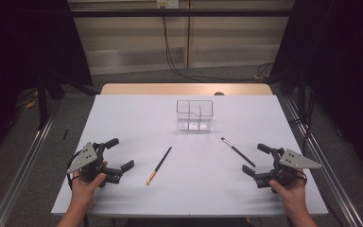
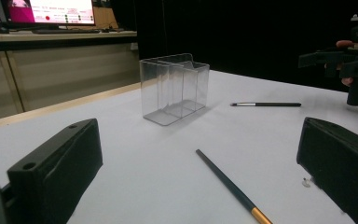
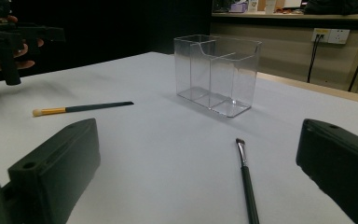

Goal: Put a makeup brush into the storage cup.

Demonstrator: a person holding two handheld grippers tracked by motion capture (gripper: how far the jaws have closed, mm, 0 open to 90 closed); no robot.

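A: Starting at the jaws: the left gripper (image 1: pixel 116 154) stands wide open with nothing between its jaws or touching them. The right gripper (image 1: pixel 256 160) is likewise spread wide and empty.

B: Position of the brushes relative to the clear organizer (image 1: pixel 195 114)?

A: The gold-ferrule brush (image 1: pixel 159 165) lies flat on the white table (image 1: pixel 123 118), near-left of the organizer and well apart from it. Its long axis runs diagonally; the dark handle end points toward the organizer, the pale bristle tip toward the person.

B: The second brush?

A: The slim dark brush (image 1: pixel 237 152) lies flat near-right of the organizer. Its bristle end points toward the organizer, its handle toward the right gripper. Both brushes lie outside the organizer, which stands upright.
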